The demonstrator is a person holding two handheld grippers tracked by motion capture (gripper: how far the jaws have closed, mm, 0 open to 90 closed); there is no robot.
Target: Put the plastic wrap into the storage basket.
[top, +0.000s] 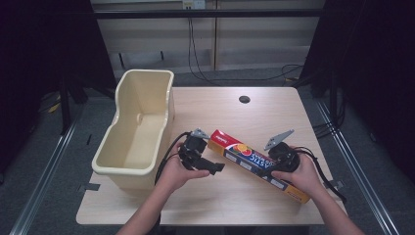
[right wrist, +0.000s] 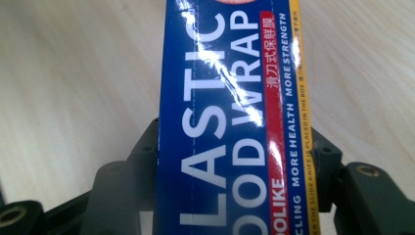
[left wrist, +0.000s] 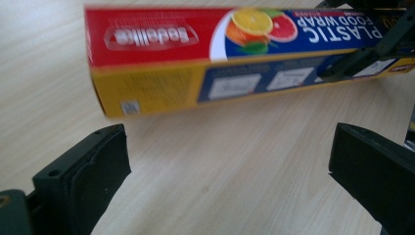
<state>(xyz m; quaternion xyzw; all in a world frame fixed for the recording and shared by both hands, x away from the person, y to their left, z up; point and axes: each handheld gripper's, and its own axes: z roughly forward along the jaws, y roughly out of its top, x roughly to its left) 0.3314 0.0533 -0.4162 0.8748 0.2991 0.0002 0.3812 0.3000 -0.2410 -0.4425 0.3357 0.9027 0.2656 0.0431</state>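
R claw (right wrist: 235, 161) clamps plastic wrap box (right wrist: 230, 122); L claw (left wrist: 225, 181) wide apart.

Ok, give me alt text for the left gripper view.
A long plastic food wrap box, red, blue and yellow with citrus fruit printed on it, lies across a pale wooden table. The left gripper stands open, its two black jaws wide apart and short of the box.

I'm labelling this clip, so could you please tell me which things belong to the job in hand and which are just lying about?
In the job:
- plastic wrap box, clamped in the right gripper
- left gripper, open beside the box's red end
- cream tub, possibly where the box will go

Lying about:
- cable hole in the table
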